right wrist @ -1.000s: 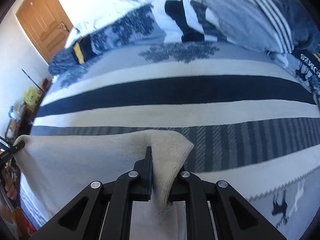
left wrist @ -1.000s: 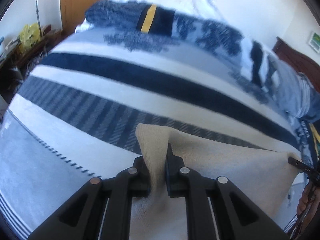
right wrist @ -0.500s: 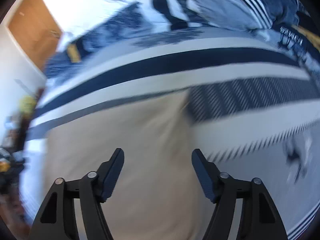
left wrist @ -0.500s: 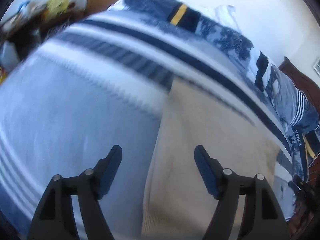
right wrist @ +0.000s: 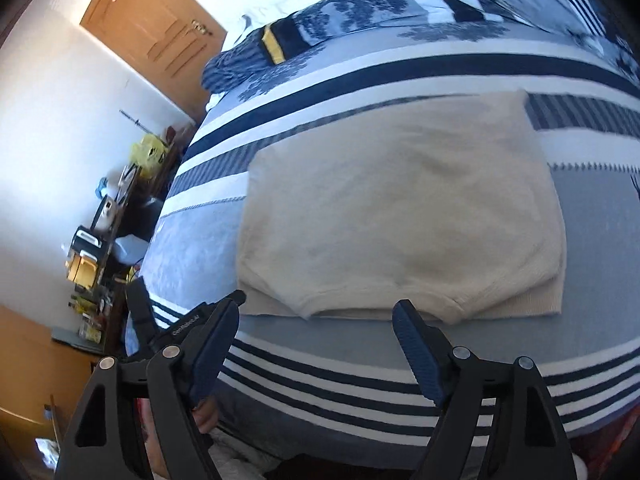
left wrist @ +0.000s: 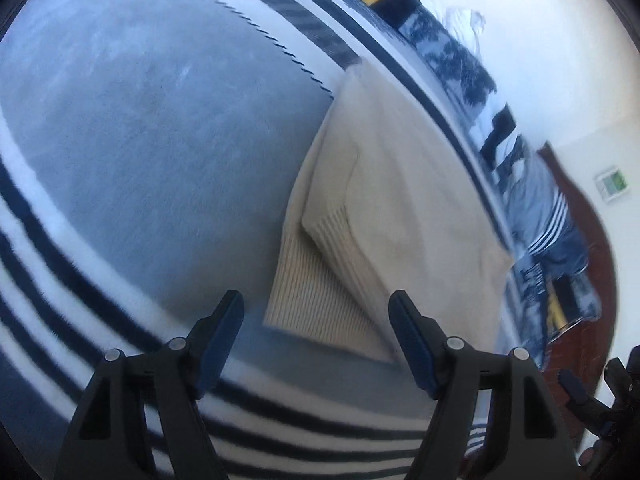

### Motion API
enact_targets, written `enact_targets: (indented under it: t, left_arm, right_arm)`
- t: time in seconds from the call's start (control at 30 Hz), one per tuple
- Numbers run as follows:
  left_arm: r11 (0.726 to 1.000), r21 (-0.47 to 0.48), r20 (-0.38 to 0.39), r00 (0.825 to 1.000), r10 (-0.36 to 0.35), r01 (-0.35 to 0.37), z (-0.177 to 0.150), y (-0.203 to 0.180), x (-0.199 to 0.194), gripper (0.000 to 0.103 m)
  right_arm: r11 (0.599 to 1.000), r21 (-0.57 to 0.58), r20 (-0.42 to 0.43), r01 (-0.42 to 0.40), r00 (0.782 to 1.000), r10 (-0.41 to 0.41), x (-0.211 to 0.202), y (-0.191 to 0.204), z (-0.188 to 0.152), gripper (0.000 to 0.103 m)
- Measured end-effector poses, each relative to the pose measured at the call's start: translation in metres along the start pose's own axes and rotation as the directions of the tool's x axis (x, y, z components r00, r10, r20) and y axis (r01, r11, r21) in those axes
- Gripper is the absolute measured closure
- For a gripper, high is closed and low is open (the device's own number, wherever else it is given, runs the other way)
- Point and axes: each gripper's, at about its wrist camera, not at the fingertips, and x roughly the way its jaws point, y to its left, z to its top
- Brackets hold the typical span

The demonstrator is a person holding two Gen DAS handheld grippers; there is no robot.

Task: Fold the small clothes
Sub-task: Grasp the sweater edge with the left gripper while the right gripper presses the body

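Observation:
A cream knitted sweater [right wrist: 400,208] lies folded flat on the striped blue and white bedspread [right wrist: 360,376]. In the left wrist view the sweater [left wrist: 404,184] shows its ribbed hem nearest me, one layer lapped over the other. My left gripper [left wrist: 316,300] hovers open just short of that hem, its pads off the cloth. My right gripper [right wrist: 318,304] hangs over the sweater's near edge, its jaws still opening and not pressing on anything. The sweater is free of both grippers.
Several blue patterned clothes, one with a yellow stripe [right wrist: 276,44], are heaped along the bed's far side. A wooden door [right wrist: 160,20] and a cluttered shelf [right wrist: 100,220] stand to the left. A dark wooden headboard [left wrist: 576,184] is on the right.
Both grippers were shut on corners of the cream sweater; they have let go, opened wide and drawn back toward the bed's near edge. The sweater now lies folded over itself.

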Motion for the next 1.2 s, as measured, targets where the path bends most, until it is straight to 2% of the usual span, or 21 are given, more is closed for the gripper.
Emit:
enact_targets:
  t: [0.13,0.23,0.4,0.47,0.53,0.6,0.77,0.8,0.83,0.87,0.9,1.0,1.07,1.13,1.17,1.2]
  left_arm:
    - [0.992,-0.068,-0.025,0.994,-0.107,0.105,0.016,0.007,0.017,0.029]
    - [0.993,-0.034,-0.029,0.993,-0.111,0.11,0.026,0.002,0.028,0.029]
    - [0.991,-0.044,-0.039,0.991,-0.128,0.126,0.033,0.003,0.036,0.031]
    - [0.99,-0.058,-0.046,0.99,-0.134,0.131,0.035,0.006,0.038,0.05]
    - [0.985,-0.095,-0.059,0.987,-0.148,0.142,0.035,0.013,0.039,0.061]
    - [0.967,-0.165,-0.077,0.975,-0.21,0.195,0.036,0.023,0.041,0.062]
    - [0.935,-0.261,-0.073,0.961,-0.265,0.239,0.038,0.035,0.046,0.062]
    - [0.937,-0.258,-0.075,0.961,-0.264,0.237,0.038,0.034,0.046,0.062]
    - [0.939,-0.253,-0.075,0.963,-0.26,0.234,0.038,0.034,0.045,0.069]
    - [0.939,-0.252,-0.076,0.963,-0.259,0.233,0.038,0.034,0.045,0.09]
    - [0.936,-0.258,-0.083,0.96,-0.268,0.239,0.038,0.034,0.047,0.093]
    - [0.93,-0.264,-0.045,0.96,-0.277,0.256,0.037,0.034,0.041,0.094]
    - [0.933,-0.217,-0.006,0.956,-0.295,0.286,0.038,0.024,0.031,0.094]
    - [0.928,-0.167,0.028,0.943,-0.332,0.332,0.038,0.013,0.02,0.095]
    - [0.926,-0.143,0.045,0.937,-0.347,0.35,0.038,0.008,0.015,0.095]
    - [0.931,-0.123,0.059,0.939,-0.339,0.344,0.038,0.005,0.011,0.095]
  right_arm:
    - [0.998,-0.055,-0.06,0.026,0.998,-0.029,0.021,0.034,0.027,0.02]
    - [0.991,-0.122,-0.112,0.055,0.991,-0.068,0.048,0.063,0.051,0.02]
    - [0.982,-0.174,-0.202,0.066,0.974,-0.101,0.103,0.097,0.08,0.02]
    - [0.979,-0.195,-0.248,0.062,0.963,-0.11,0.132,0.111,0.092,0.02]
    - [0.973,-0.219,-0.298,0.068,0.945,-0.133,0.167,0.122,0.105,0.02]
    - [0.972,-0.228,-0.346,0.059,0.928,-0.138,0.195,0.129,0.113,0.02]
    - [0.974,-0.208,-0.409,0.091,0.896,-0.171,0.266,0.136,0.127,0.02]
    - [0.973,-0.21,-0.42,0.099,0.889,-0.181,0.274,0.136,0.127,0.02]
    - [0.97,-0.214,-0.442,0.115,0.874,-0.202,0.288,0.137,0.125,0.02]
    - [0.967,-0.222,-0.455,0.127,0.864,-0.217,0.296,0.139,0.123,0.02]
    - [0.961,-0.237,-0.471,0.144,0.848,-0.243,0.306,0.139,0.121,0.02]
    - [0.936,-0.288,-0.483,0.204,0.813,-0.326,0.33,0.143,0.117,0.023]
    - [0.924,-0.313,-0.471,0.221,0.808,-0.353,0.338,0.149,0.116,0.027]
    - [0.912,-0.339,-0.457,0.231,0.807,-0.374,0.346,0.157,0.117,0.028]
    - [0.904,-0.354,-0.455,0.239,0.8,-0.39,0.349,0.16,0.116,0.028]
    - [0.888,-0.382,-0.45,0.255,0.788,-0.42,0.354,0.164,0.115,0.028]
